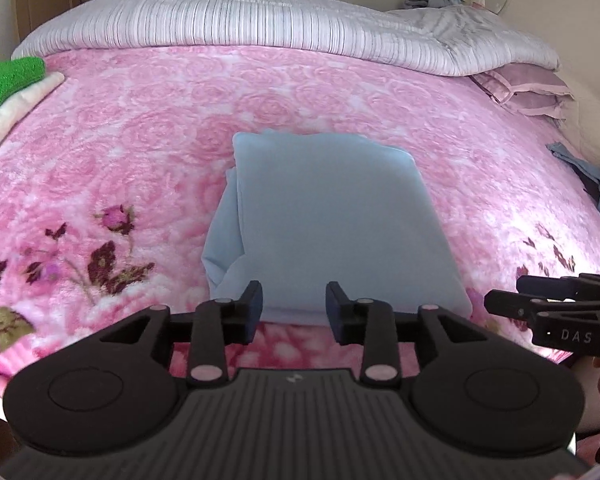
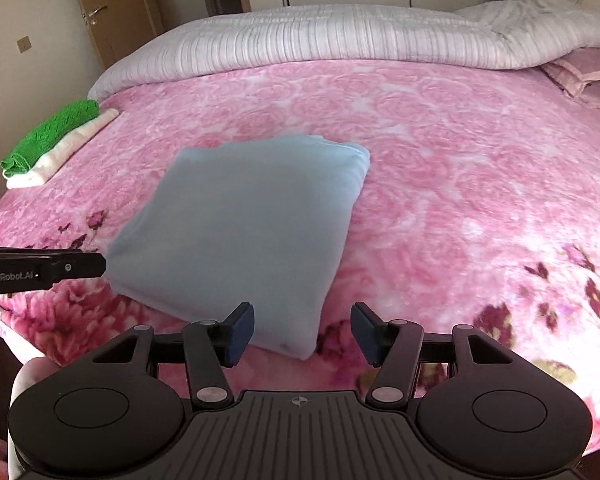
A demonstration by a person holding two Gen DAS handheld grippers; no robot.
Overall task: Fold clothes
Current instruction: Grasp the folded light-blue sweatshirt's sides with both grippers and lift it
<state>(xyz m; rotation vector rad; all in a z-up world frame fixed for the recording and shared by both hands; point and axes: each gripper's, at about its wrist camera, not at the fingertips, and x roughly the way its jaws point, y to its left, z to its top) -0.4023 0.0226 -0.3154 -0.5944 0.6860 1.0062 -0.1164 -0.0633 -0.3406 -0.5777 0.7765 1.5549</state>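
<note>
Left wrist view: a folded light-blue garment [image 1: 324, 220] lies mid-frame on the pink rose-print blanket [image 1: 140, 140] of the bed.

The left gripper [image 1: 294, 306] hovers at the garment's near edge, its fingers [image 1: 252, 308] wide apart and holding nothing; in the right wrist view the right gripper [image 2: 302, 330] sits at the garment's near corner, its fingers also wide and empty; a folded green towel [image 2: 48, 136] rests on a folded white one [image 2: 64, 150] at the left edge; a striped quilt [image 2: 320, 36] fills the top.
</note>
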